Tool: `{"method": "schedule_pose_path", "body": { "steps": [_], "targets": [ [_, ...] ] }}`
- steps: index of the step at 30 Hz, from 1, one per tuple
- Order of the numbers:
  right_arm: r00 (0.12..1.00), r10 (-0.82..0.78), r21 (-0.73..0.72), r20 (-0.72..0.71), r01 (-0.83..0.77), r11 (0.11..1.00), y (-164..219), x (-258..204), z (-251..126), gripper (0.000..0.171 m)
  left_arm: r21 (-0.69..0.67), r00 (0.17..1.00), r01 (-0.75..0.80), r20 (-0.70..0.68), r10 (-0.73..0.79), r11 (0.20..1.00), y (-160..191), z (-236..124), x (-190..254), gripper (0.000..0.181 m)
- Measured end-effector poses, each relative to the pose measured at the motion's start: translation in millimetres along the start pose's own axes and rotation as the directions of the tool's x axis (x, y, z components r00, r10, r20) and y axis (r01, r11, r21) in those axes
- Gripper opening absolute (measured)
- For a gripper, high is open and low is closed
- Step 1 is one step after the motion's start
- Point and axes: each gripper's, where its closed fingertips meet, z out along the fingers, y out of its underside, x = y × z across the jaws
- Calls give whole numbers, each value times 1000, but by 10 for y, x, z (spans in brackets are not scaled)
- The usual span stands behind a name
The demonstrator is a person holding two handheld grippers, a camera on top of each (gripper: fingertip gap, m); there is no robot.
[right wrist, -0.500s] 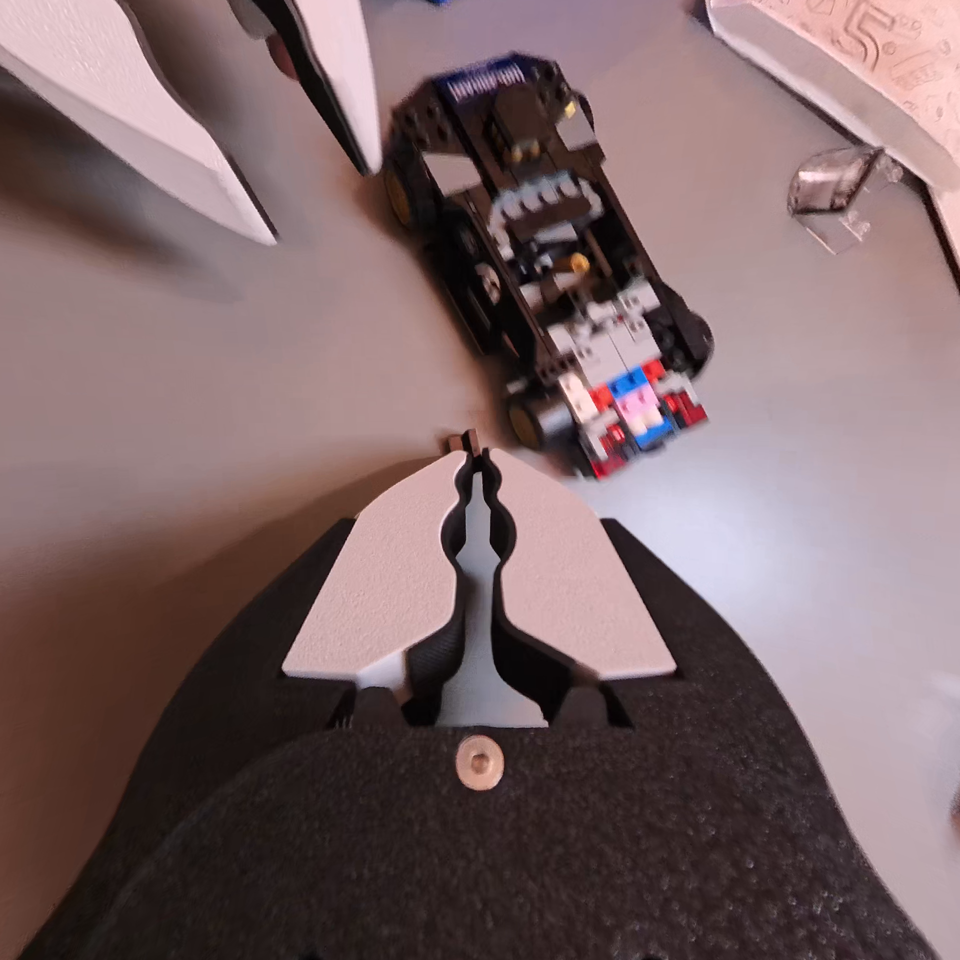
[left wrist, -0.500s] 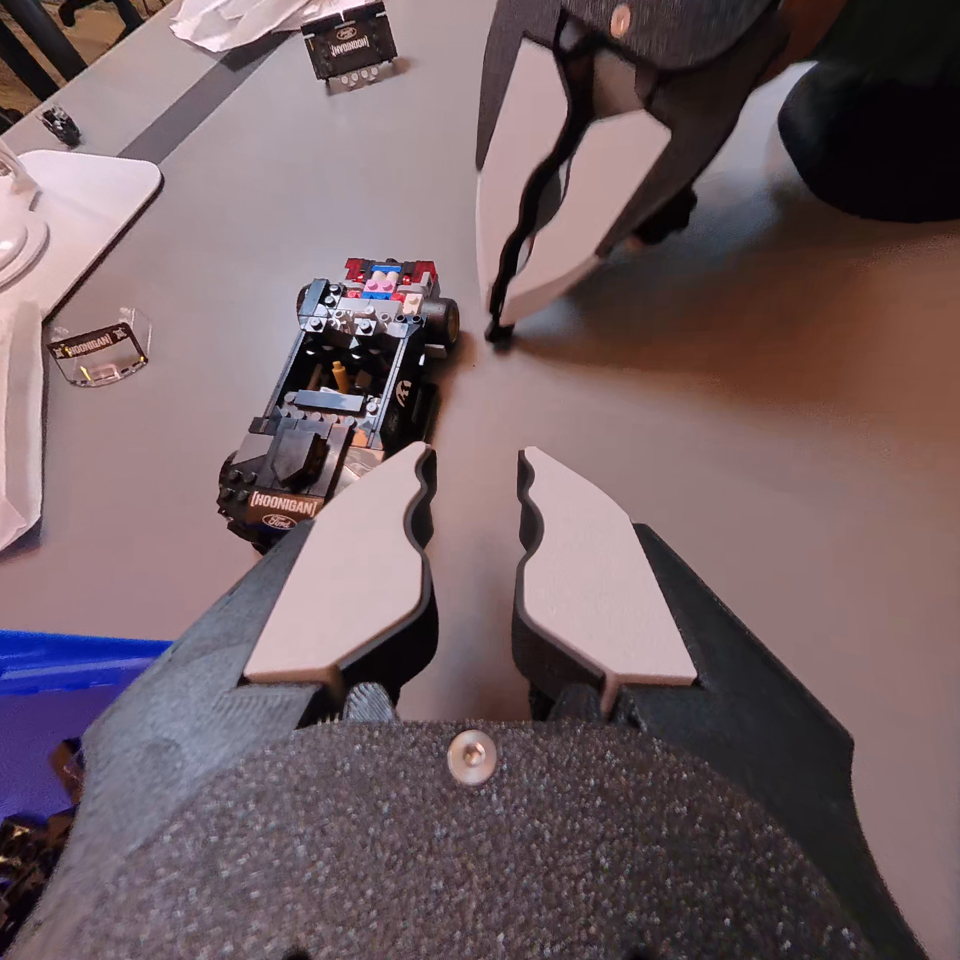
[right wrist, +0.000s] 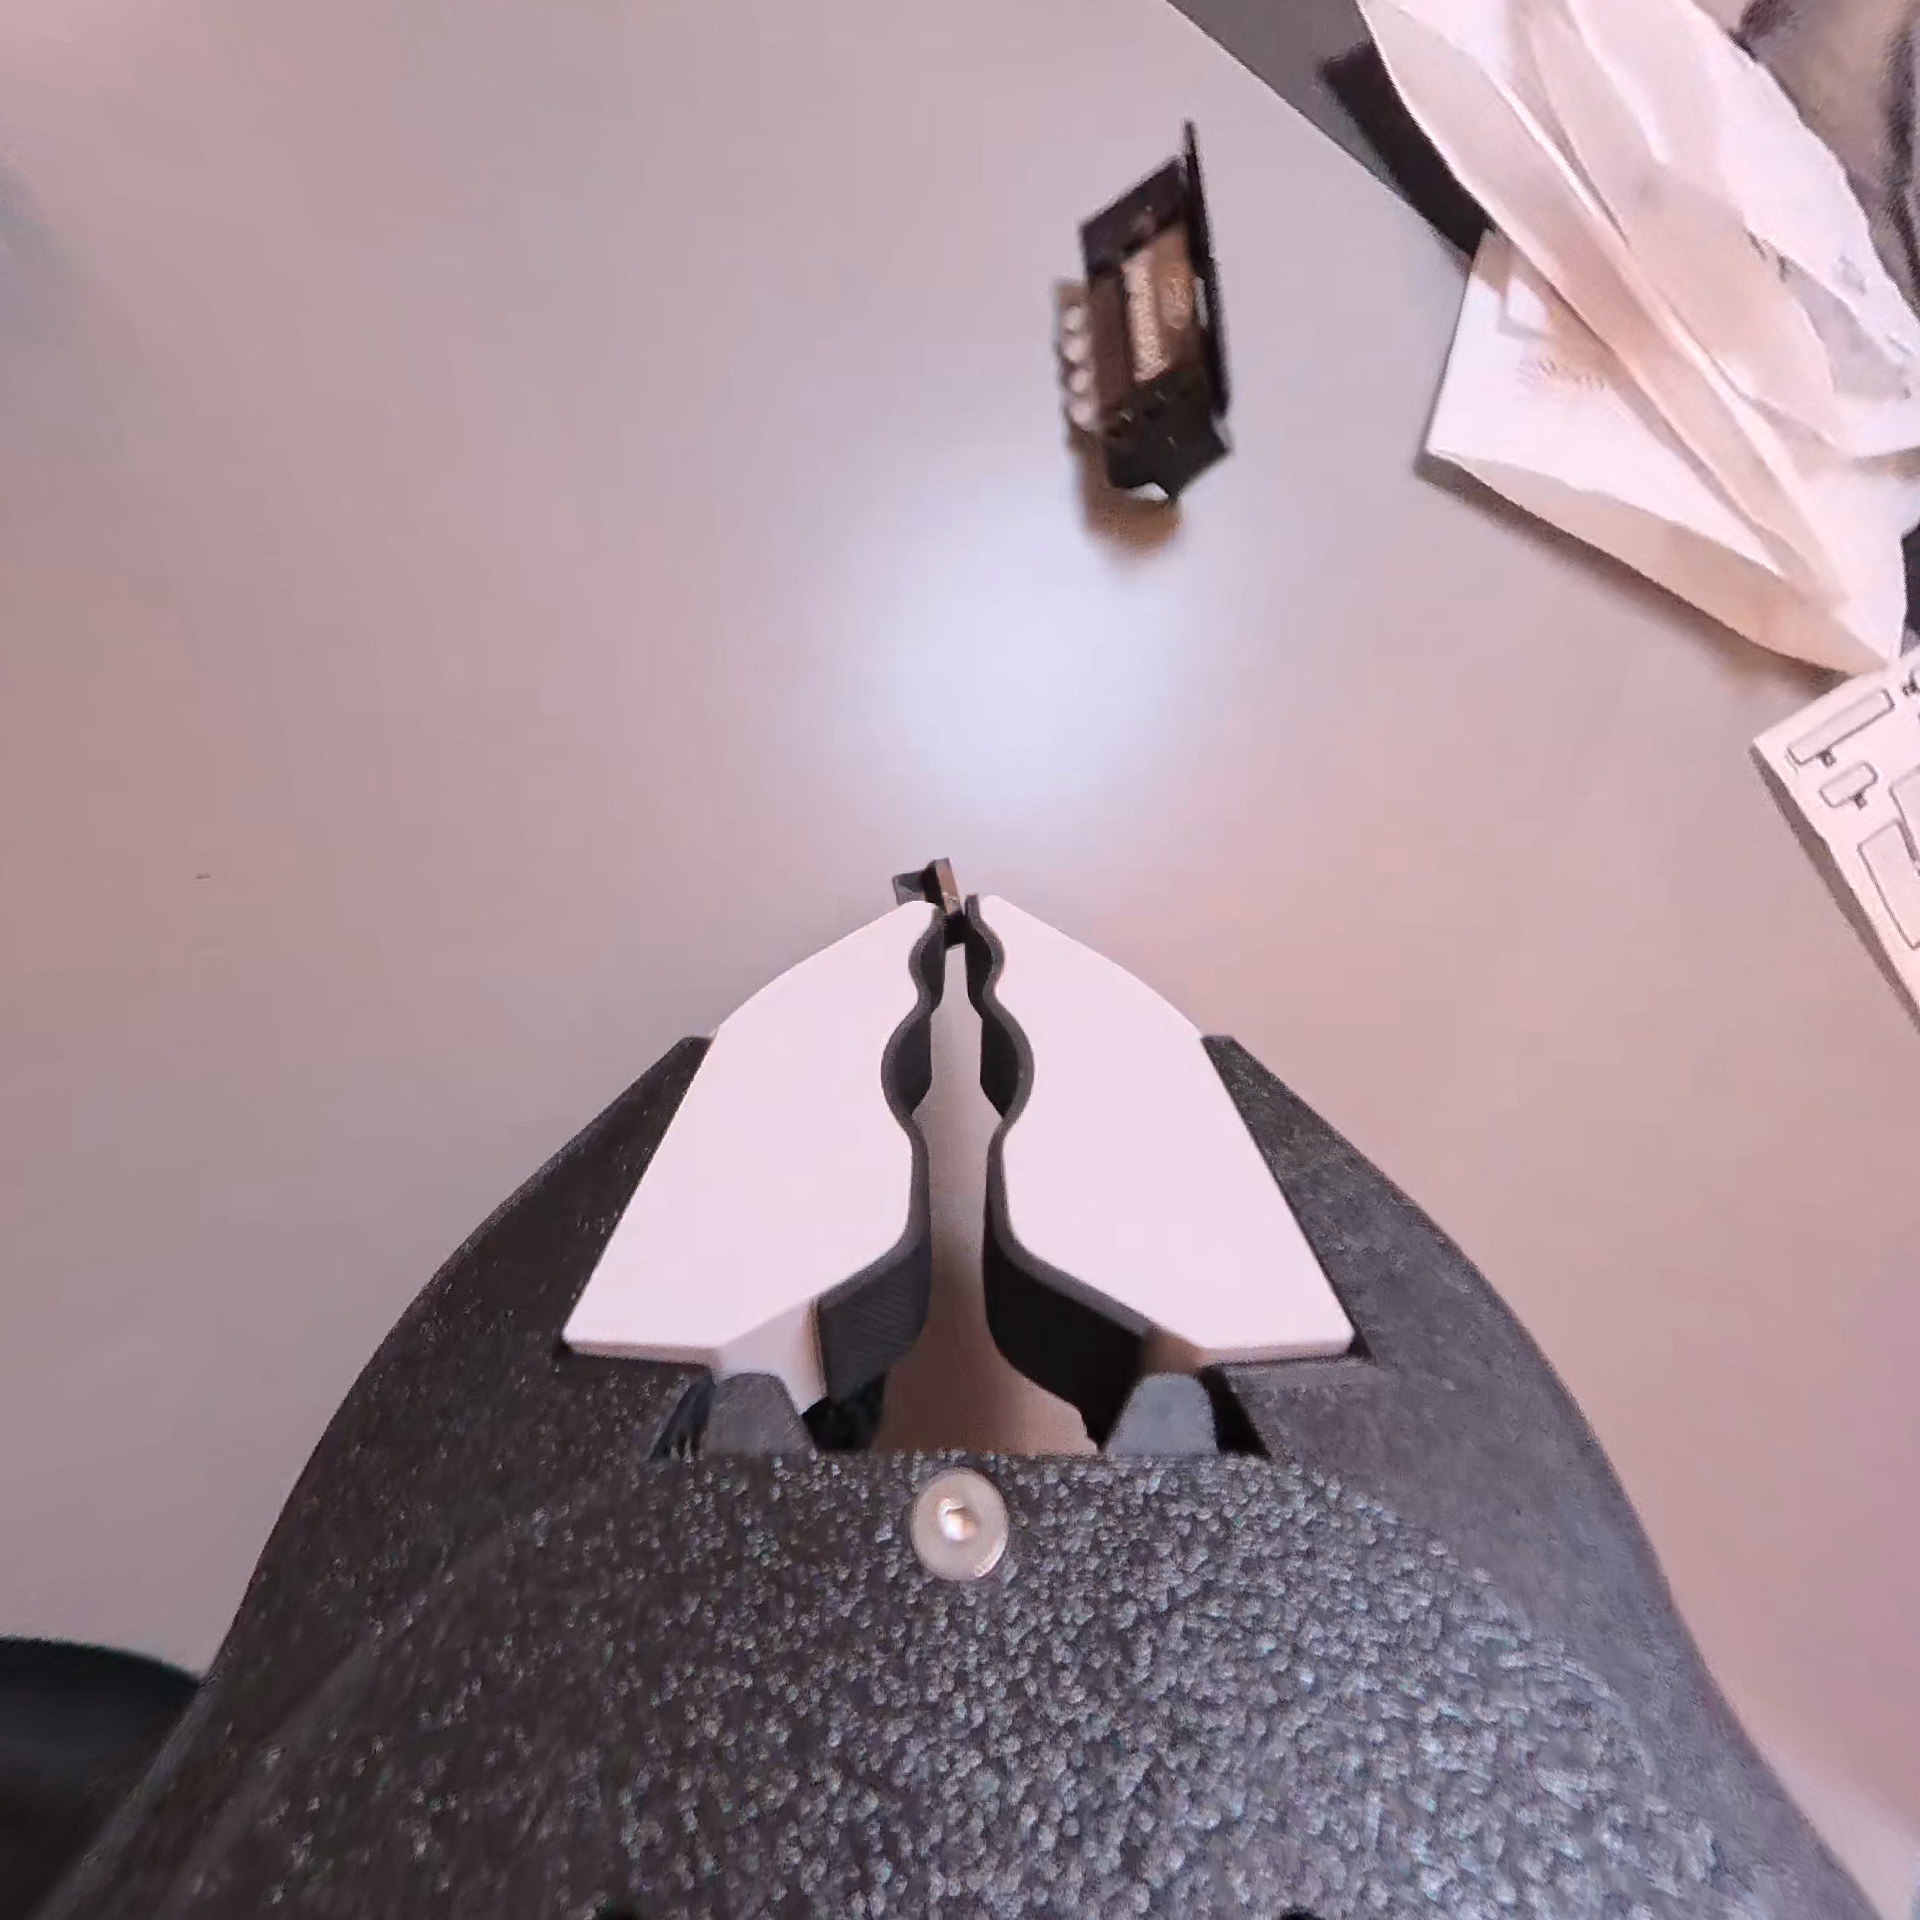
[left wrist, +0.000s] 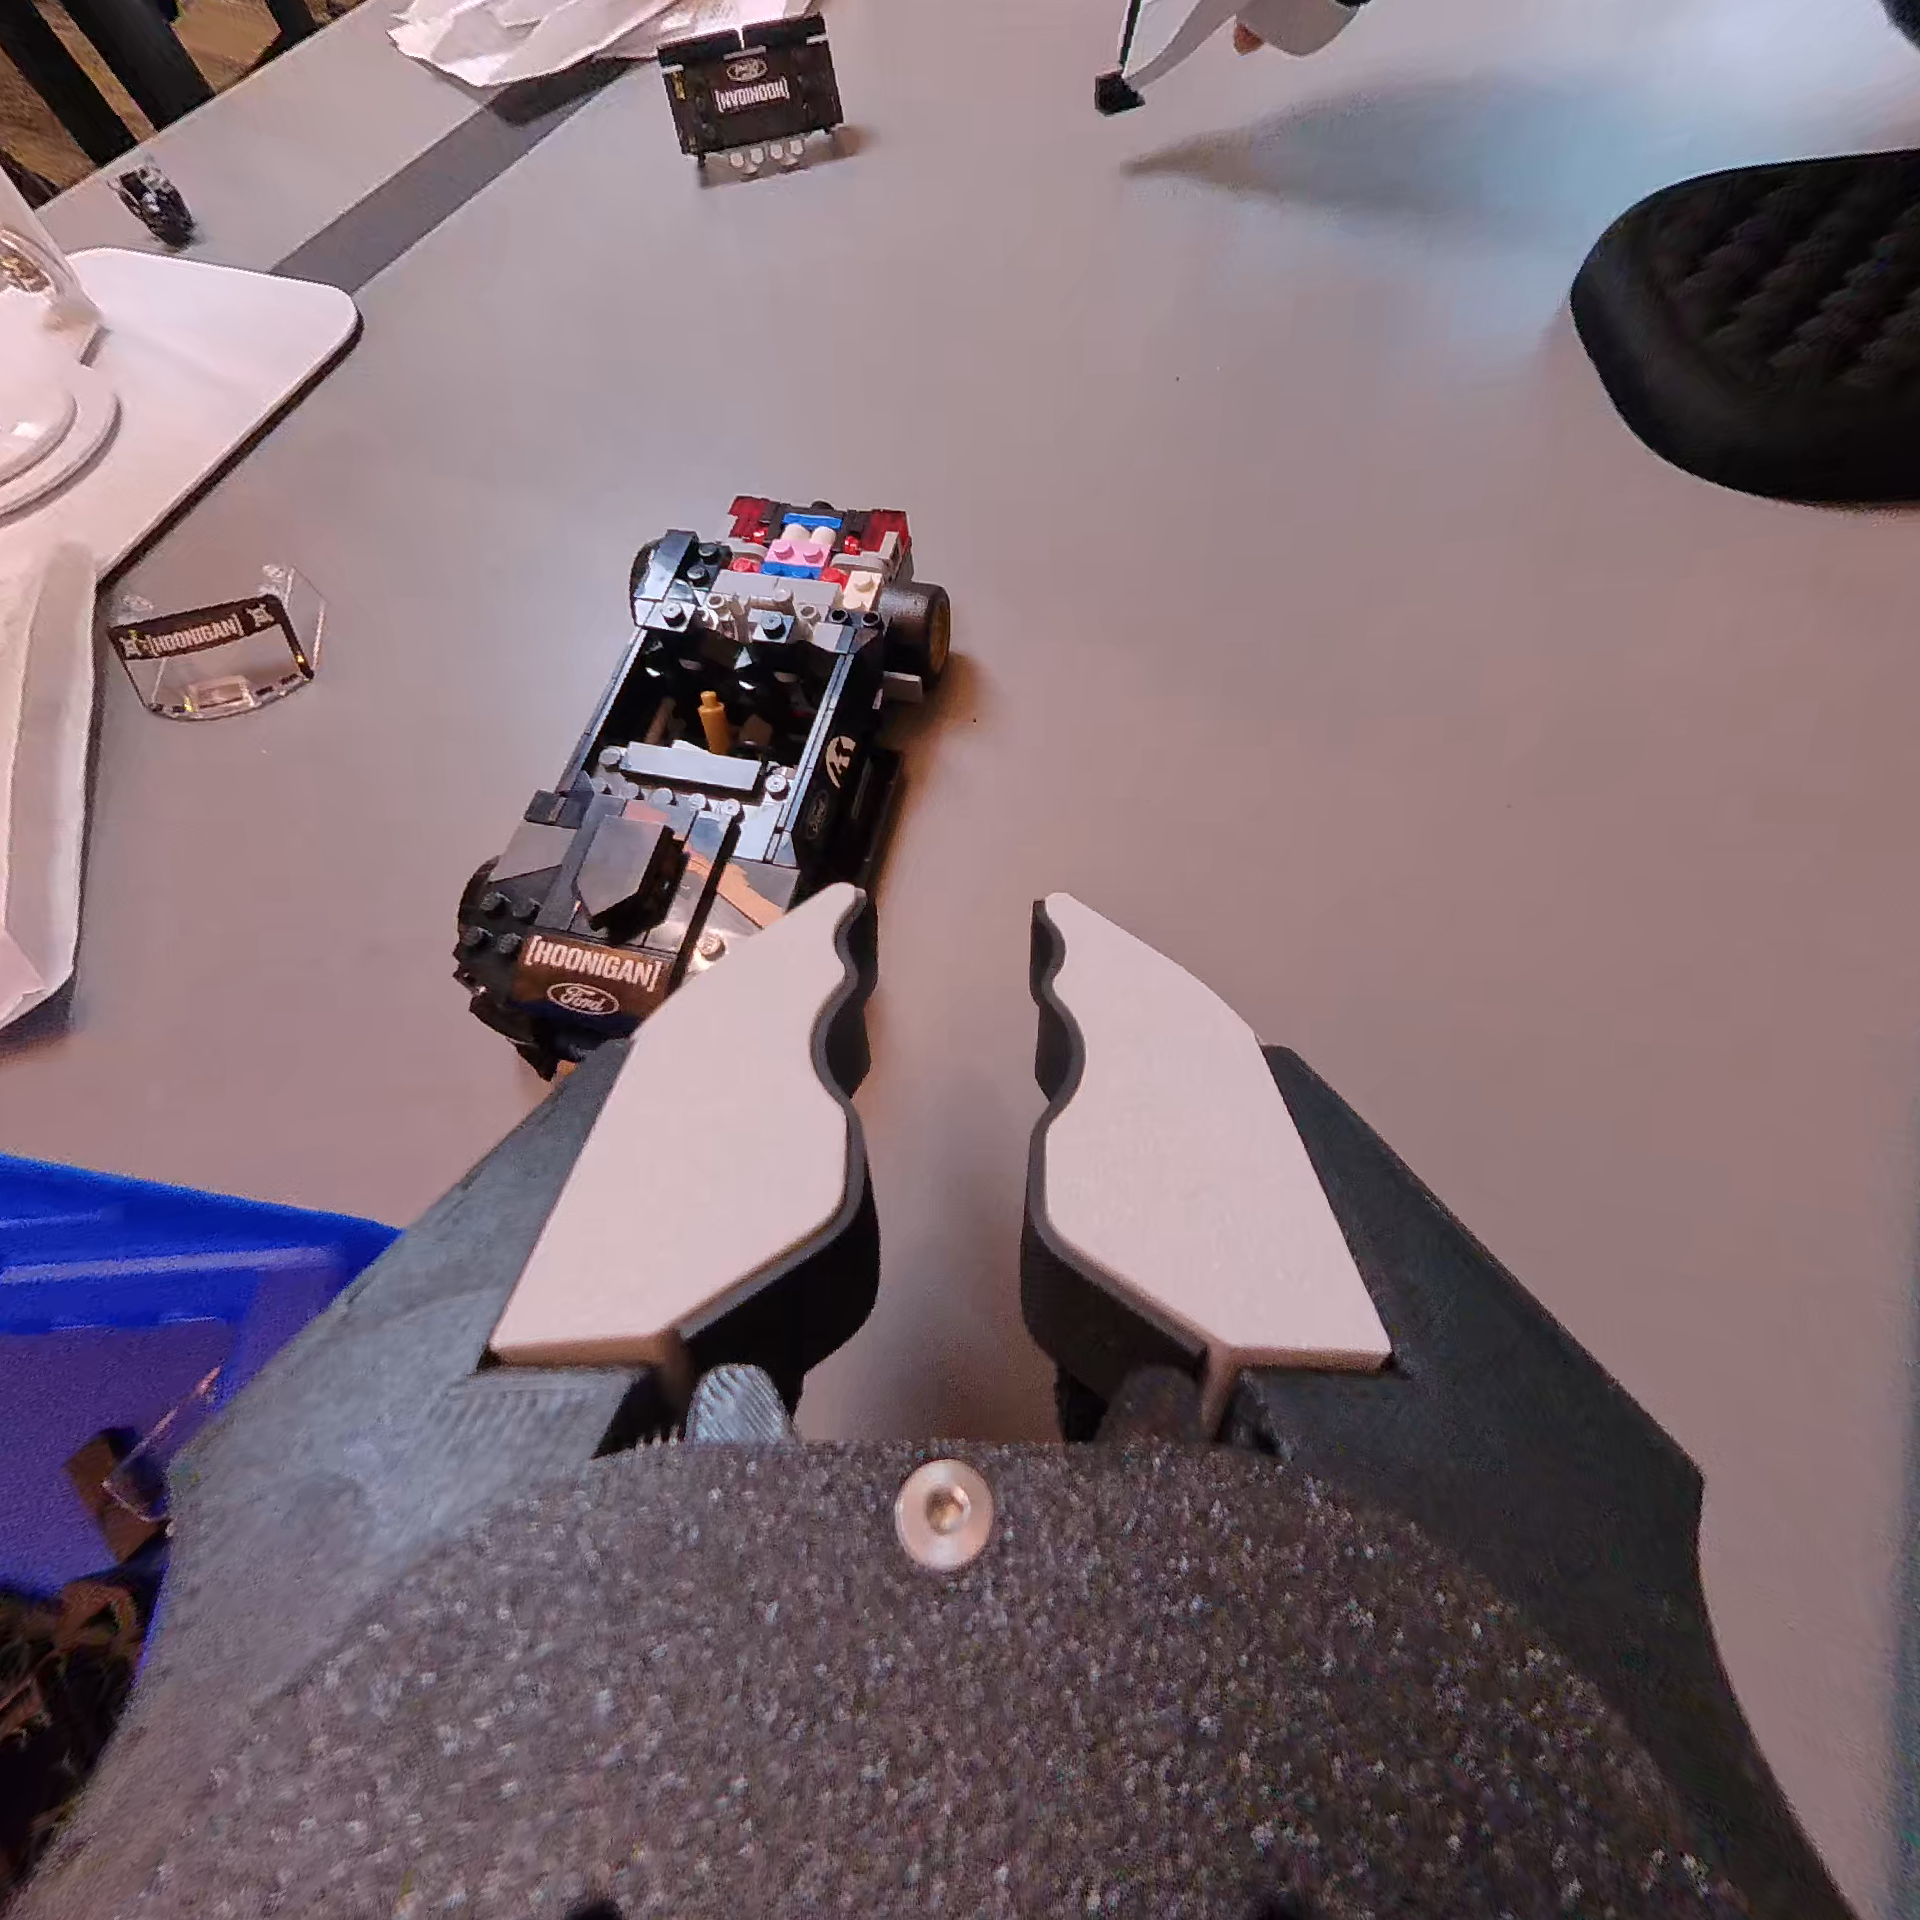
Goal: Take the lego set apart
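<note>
Closest to us, our left claw (left wrist: 948,914) hangs low over the grey counter (left wrist: 1351,727), its fingers spread with a clear gap and nothing between them. A blue bin (left wrist: 156,1299) sits by its left side. Just past the left fingertip lies the lego car (left wrist: 717,769), roof off, nose toward us, its coloured tail bricks at the far end. Left of it rests a clear windscreen piece (left wrist: 213,655). Farther back a black printed panel (left wrist: 750,94) stands near crumpled white paper (left wrist: 520,31). Over on the right, our right claw (right wrist: 948,906) is pinched tight on a tiny black piece (right wrist: 928,886), above bare counter, well away from the car.
</note>
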Motion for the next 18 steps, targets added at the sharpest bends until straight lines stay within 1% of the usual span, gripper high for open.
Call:
{"method": "schedule_pose_path", "body": {
  "steps": [5,10,18],
  "targets": [
    [998,58,-6,4,-57,998,20,166,120,4,-5,1000,7,-4,-7,1000,15,9,-2,28],
    [996,71,-62,-51,-74,995,68,414,232,4,-3,1000,11,-2,-11,1000,24,1,-10,28],
    [991,125,-18,-47,-126,992,47,531,310,6,-1,1000,22,-9,-22,1000,36,-4,-17,27]
  ]
}}
